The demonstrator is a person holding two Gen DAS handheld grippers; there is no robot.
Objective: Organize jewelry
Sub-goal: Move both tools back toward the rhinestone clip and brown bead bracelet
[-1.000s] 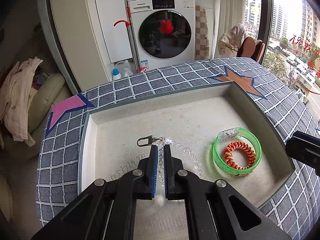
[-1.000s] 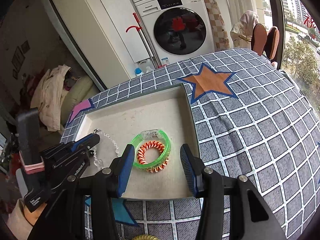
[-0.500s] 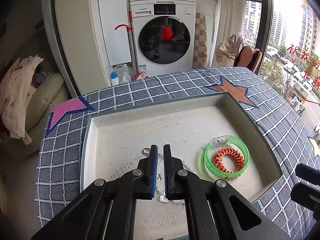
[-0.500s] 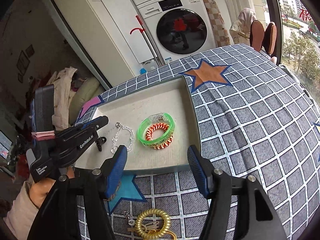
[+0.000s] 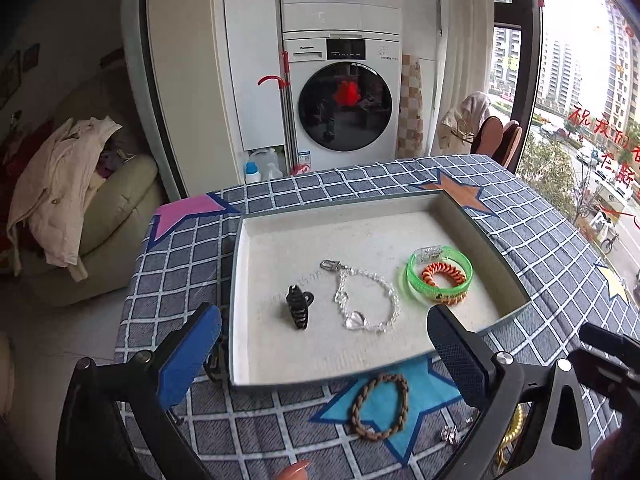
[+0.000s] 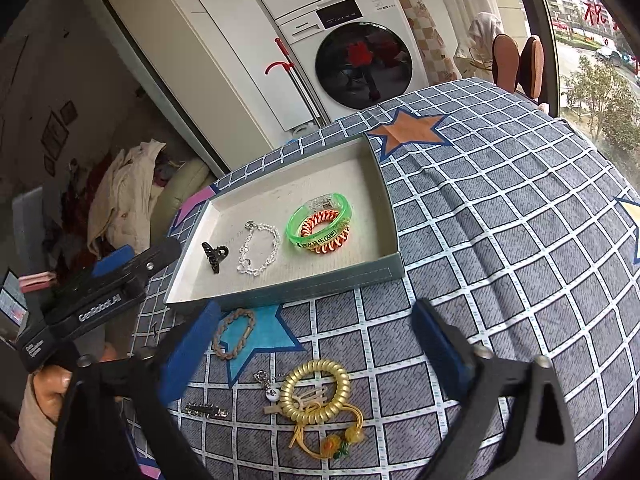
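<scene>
1. Right gripper point(image 6: 316, 354) is spread wide and holds nothing, above a gold coil tie point(image 6: 314, 394) on the cloth point(image 6: 500, 240).
2. Left gripper point(image 5: 324, 346) is also wide and empty.
3. A brown braid point(image 5: 380, 406) lies just outside the tray point(image 5: 237, 280).
4. Inside the tray: black clip point(image 5: 298, 306), crystal chain point(image 5: 368, 300), green bangle point(image 5: 440, 276) ringing an orange coil point(image 5: 444, 275).

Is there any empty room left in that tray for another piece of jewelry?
Yes. The tray is bare along its far wall, behind the crystal bracelet, and along its near wall, in front of the black hair claw. The middle row is crowded: claw, bracelet, then the green bangle ringing an orange coil tie.
</scene>
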